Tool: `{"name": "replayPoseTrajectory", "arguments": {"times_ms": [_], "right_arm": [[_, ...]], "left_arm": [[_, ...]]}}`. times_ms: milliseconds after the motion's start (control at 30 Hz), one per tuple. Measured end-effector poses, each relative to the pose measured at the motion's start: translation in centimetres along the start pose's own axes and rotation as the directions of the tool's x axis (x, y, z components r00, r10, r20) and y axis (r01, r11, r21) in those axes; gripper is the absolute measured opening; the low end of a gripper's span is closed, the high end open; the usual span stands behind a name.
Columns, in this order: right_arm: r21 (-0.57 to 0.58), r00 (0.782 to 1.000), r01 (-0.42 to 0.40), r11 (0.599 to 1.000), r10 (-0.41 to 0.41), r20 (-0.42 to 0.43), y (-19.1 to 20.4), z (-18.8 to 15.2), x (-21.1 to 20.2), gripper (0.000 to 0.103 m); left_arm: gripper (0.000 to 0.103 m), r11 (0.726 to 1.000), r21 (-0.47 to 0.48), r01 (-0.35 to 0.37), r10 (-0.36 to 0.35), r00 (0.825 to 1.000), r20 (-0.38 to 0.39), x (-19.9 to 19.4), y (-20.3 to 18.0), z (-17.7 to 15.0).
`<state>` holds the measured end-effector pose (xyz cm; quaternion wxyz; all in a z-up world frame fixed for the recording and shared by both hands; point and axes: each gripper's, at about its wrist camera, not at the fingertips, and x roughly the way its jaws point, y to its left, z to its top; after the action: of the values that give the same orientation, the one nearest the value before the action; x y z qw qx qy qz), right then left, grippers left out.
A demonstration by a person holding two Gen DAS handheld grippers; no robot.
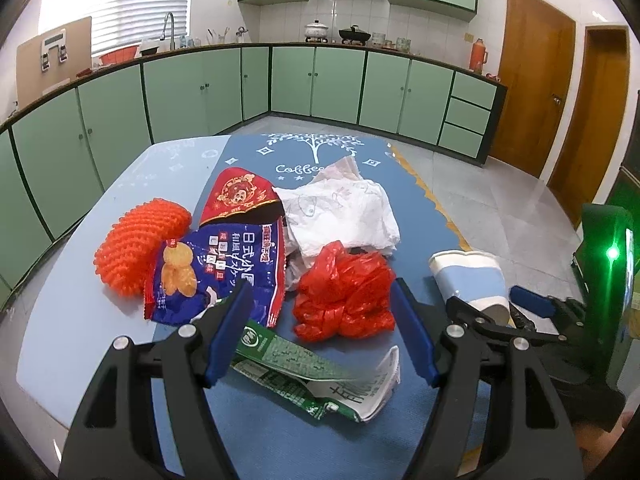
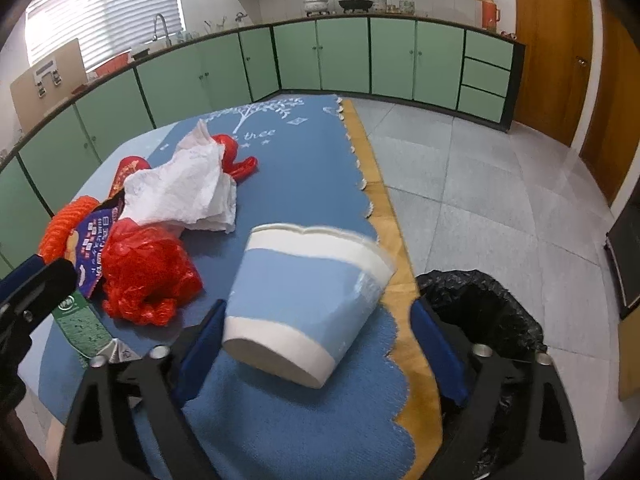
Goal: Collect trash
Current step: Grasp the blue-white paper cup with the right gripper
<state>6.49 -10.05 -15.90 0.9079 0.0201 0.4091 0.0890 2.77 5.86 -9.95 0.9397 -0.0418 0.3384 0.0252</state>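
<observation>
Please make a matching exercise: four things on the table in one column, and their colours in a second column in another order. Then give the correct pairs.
Things:
1. paper cup
2. crumpled plastic bag
3. crumpled tissue
4. flattened carton

Colours:
A. green and white
B. red
C. light blue with white bands
D. plain white

Pairs: 1-C, 2-B, 3-D, 4-A

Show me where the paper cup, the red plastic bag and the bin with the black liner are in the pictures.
paper cup (image 2: 304, 300): right wrist view, on its blue side wall.
red plastic bag (image 1: 344, 296): left wrist view, middle of the crumpled bag.
bin with the black liner (image 2: 492, 312): right wrist view, on the liner at its rim.
</observation>
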Motion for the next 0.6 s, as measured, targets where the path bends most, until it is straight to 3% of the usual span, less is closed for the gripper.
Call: {"name": "replayPoseTrajectory", "arguments": {"times_ms": [33, 600], "right_arm": [[-0.004, 1.000, -0.005, 1.000, 0.005, -0.009, 0.1, 0.0, 0.2, 0.069], [0.017, 0.990, 0.015, 1.000, -0.017, 0.140, -1.0, 1.6, -2.7, 0.065]], "left_arm": [[0.069, 1.000, -0.001, 0.000, 0.000, 1.000, -0.002, 0.1, 0.0, 0.0], [0.069, 1.000, -0.011, 0.011, -0.011, 1.000, 0.002, 1.9, 0.1, 1.4]]}}
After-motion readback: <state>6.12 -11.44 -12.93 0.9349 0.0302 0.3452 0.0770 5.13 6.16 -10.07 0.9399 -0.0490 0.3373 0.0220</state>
